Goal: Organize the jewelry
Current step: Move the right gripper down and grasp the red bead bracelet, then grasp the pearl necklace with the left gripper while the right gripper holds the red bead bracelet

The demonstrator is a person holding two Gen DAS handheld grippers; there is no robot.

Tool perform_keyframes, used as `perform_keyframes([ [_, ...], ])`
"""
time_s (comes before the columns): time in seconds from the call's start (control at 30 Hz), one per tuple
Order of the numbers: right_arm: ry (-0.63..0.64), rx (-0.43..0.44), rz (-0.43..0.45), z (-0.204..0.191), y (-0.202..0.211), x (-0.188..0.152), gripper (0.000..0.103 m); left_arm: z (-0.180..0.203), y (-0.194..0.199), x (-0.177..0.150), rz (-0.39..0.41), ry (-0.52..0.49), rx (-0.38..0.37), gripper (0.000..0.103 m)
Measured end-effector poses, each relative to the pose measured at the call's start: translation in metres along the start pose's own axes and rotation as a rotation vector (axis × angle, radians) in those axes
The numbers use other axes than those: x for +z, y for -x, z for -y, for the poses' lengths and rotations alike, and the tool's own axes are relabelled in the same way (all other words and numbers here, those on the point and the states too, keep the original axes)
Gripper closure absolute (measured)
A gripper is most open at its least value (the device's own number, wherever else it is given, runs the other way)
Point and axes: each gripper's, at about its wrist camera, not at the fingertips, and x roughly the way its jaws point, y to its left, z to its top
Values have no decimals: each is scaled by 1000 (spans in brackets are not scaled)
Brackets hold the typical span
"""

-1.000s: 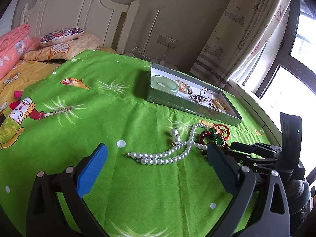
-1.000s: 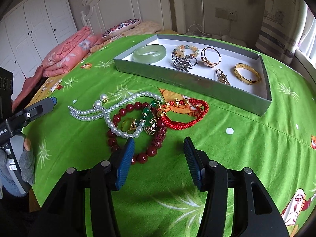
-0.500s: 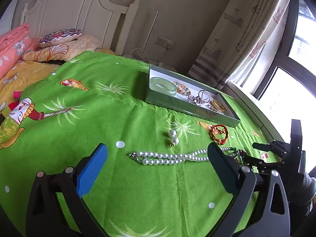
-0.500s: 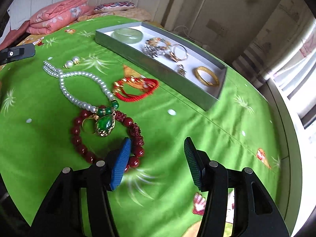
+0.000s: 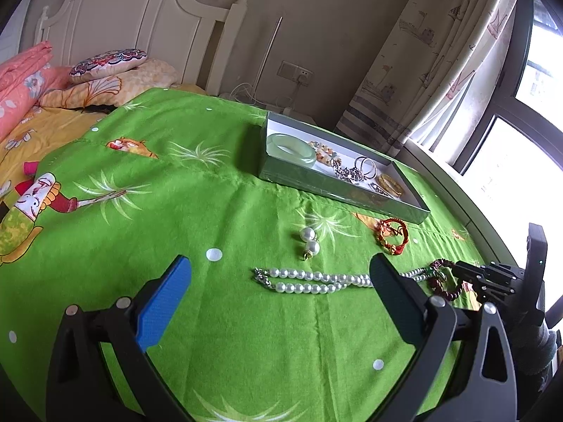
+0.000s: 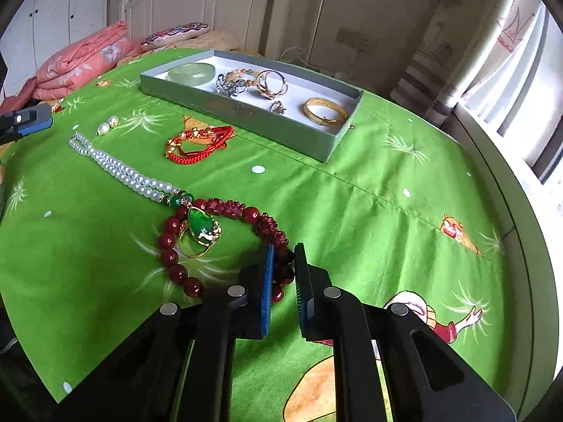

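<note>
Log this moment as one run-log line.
right claw: shut on red bead bracelet | left claw: open, empty | pearl necklace: on bedspread | tray: partly filled

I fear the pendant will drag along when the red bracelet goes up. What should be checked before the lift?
1. Right gripper shut on the dark red bead bracelet: ok, beads sit between the pads.
2. Bracelet free of the pearl necklace: not ok, its green pendant lies inside the bracelet's loop, on its far beads.
3. Gold ring clear of the bracelet: cannot tell, it lies inside the loop under the pendant.
4. Room in the grey tray: ok, bare white floor shows between the ornaments.
5. Left gripper out of the way: ok, open, holding nothing.
6. Red cord bracelet clear of the path: cannot tell.
</note>
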Motion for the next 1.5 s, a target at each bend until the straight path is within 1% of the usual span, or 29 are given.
perform_keyframes([
  [0.1,-76,-10,54,13,10,-3,91,1,-2,0,-9,-8,2,3],
  [0.2,-140,-19,96,25,18,-5,91,3,-1,-1,-16,-20,-13,3],
  [0.27,-161,-29,113,29,22,-6,91,5,-5,-1,-51,-39,-27,3],
  [0.33,-163,-28,118,30,23,-7,91,14,-9,-3,-74,-83,-22,4],
  [0.43,-151,-30,117,28,24,-6,91,33,-13,-5,-91,-192,7,4],
  [0.53,-150,-25,117,26,24,-6,91,48,-28,-7,-149,-285,19,4],
  [0.6,-156,-19,120,27,25,-7,91,50,-41,-6,-200,-298,31,4],
  [0.63,-157,-16,120,27,25,-7,91,49,-45,-5,-213,-295,32,5],
  [0.67,-157,-16,120,27,25,-7,91,49,-48,-5,-225,-296,26,7],
  [0.73,-157,-15,120,27,25,-7,91,51,-56,-7,-271,-314,-1,18],
  [0.77,-158,-14,119,28,25,-7,91,54,-57,-10,-277,-345,7,24],
  [0.83,-159,-13,118,28,25,-7,91,65,-58,-15,-290,-418,-2,28],
  [0.87,-160,-13,117,28,25,-8,91,72,-59,-18,-293,-466,8,33],
  [0.9,-161,-12,117,28,25,-8,91,79,-60,-21,-291,-508,17,43],
  [0.93,-162,-11,118,27,25,-8,91,83,-59,-22,-291,-530,-13,52],
  [0.97,-161,-11,118,27,25,-8,91,86,-58,-23,-291,-551,-26,73],
  [1.0,-161,-11,118,27,26,-8,91,88,-58,-23,-294,-567,-25,81],
  [1.03,-162,-11,118,27,25,-8,91,89,-58,-23,-295,-574,-24,88],
  [1.1,-165,-7,117,27,26,-8,91,89,-53,-23,-264,-570,-11,94],
  [1.13,-167,-5,119,28,26,-8,91,89,-50,-22,-247,-556,-10,96],
  [1.17,-170,-3,121,28,27,-9,91,88,-45,-19,-225,-535,-9,103],
  [1.27,-191,-8,136,31,30,-10,91,83,-24,-3,-130,-466,-21,103],
  [1.33,-206,-12,152,34,33,-11,91,85,-9,10,-80,-453,-18,103],
  [1.37,-211,-13,159,36,34,-12,91,87,-3,16,-67,-454,-25,103],
  [1.43,-215,-13,160,37,35,-12,91,90,2,25,-68,-457,-33,103],
  [1.47,-215,-13,159,37,34,-11,91,89,1,28,-82,-446,-39,103],
  [1.5,-215,-13,159,38,34,-11,91,87,-3,29,-108,-431,-51,101],
])
